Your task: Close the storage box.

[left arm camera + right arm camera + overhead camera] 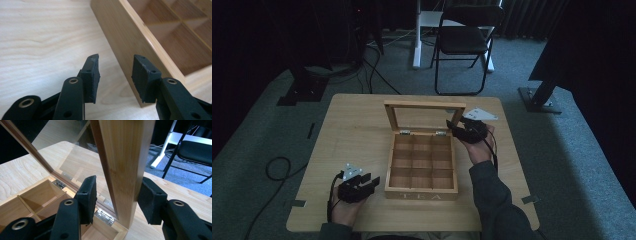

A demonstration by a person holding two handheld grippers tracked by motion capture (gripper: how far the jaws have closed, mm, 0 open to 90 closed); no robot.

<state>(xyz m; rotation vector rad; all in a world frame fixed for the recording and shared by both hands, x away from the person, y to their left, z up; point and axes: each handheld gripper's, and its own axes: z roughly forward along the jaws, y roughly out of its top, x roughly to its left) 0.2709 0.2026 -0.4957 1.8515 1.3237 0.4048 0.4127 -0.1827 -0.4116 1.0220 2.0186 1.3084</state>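
A wooden tea box (pixel 421 192) with several empty compartments sits mid-table, its glass-paned lid (pixel 424 105) standing upright at the back. My right gripper (pixel 453 128) is at the lid's right side. In the right gripper view its jaws (pixel 116 195) straddle the lid's side rail (pixel 125 157). The right pad (pixel 150 202) touches the wood, and the left pad (pixel 87 197) stands slightly off it, over the box's hinge corner. My left gripper (pixel 373 181) lies by the box's front left corner. It is open (pixel 115 75) with bare table between the pads and the box's wall (pixel 130 37) just beyond.
The light wooden table (pixel 352 130) has bare surface left of the box and a narrower strip to its right. A black folding chair (pixel 464 40) stands on the carpet beyond the far edge. A cable loop (pixel 277 167) lies on the floor at the left.
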